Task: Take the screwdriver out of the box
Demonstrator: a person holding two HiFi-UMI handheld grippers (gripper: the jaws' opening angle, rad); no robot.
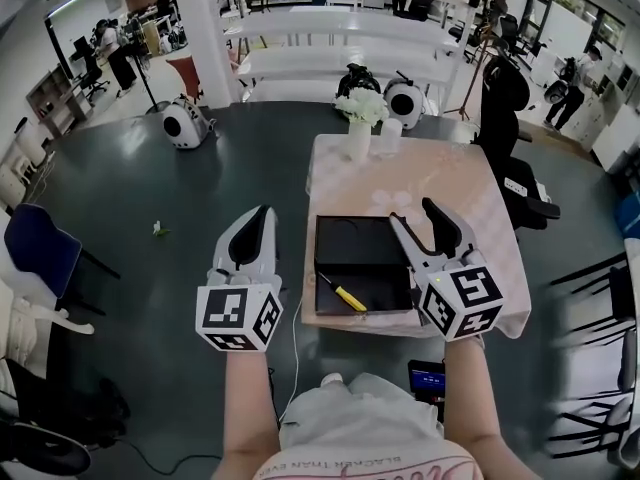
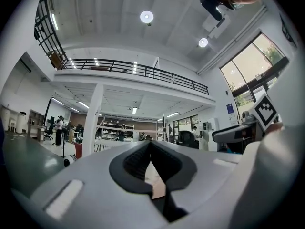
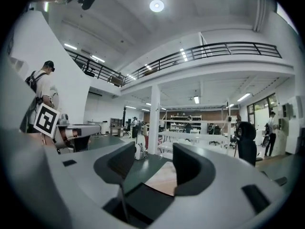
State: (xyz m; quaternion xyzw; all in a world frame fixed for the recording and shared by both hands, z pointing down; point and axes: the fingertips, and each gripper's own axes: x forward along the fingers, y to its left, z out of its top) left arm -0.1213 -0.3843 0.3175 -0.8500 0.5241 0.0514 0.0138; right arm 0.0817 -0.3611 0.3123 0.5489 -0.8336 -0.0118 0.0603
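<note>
Hovering at the black box (image 1: 362, 248) with right gripper (image 1: 412, 214) parted and empty, left gripper (image 1: 262, 213) closed on nothing. Screwdriver (image 1: 342, 295) inside, near left corner. Lower right, straddle its yellow handle, then squeeze.

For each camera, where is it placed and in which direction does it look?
Head view: on the person's head, steeply down at the table, the box, left gripper, right gripper, forearms.
Left gripper view: on the left gripper, level along its shut jaws into the hall.
Right gripper view: on the right gripper, along its open jaws.
Shared: each gripper view shows the other gripper.
</note>
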